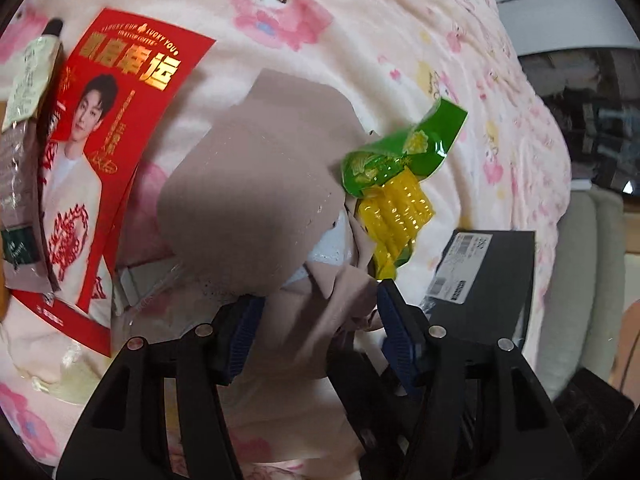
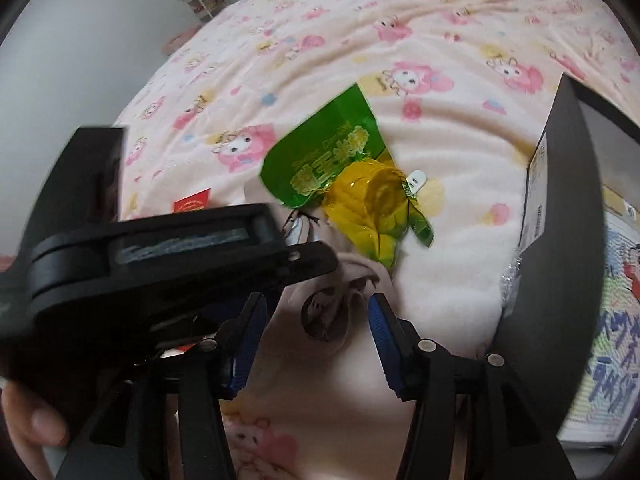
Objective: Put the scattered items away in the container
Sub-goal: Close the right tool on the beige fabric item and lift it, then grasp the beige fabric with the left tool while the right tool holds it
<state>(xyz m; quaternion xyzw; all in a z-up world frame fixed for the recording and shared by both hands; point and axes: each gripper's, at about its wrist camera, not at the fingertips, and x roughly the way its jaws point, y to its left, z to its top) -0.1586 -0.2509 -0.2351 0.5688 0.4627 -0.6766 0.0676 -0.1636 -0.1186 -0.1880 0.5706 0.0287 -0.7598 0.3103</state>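
A taupe cloth [image 1: 256, 168] lies crumpled on the pink cartoon blanket [image 1: 320, 20]. Its lower fold sits between the blue pads [image 1: 396, 332] of my left gripper [image 1: 318, 320], which stands open over it. A green and yellow corn packet [image 1: 396, 184] rests just right of the cloth. In the right wrist view my right gripper [image 2: 316, 336] is open too, above a printed patch of the same cloth [image 2: 320, 312]. There the left gripper [image 2: 320, 260] reaches in from the left, and the corn packet [image 2: 352, 184] lies just beyond.
A red printed paper bag [image 1: 108, 152] and a brown sachet [image 1: 20, 184] lie at the left. A black box [image 1: 484, 272] with a barcode label sits to the right, its wall [image 2: 560, 220] upright beside colourful printed paper [image 2: 608, 340]. A hand [image 2: 24, 420] shows bottom left.
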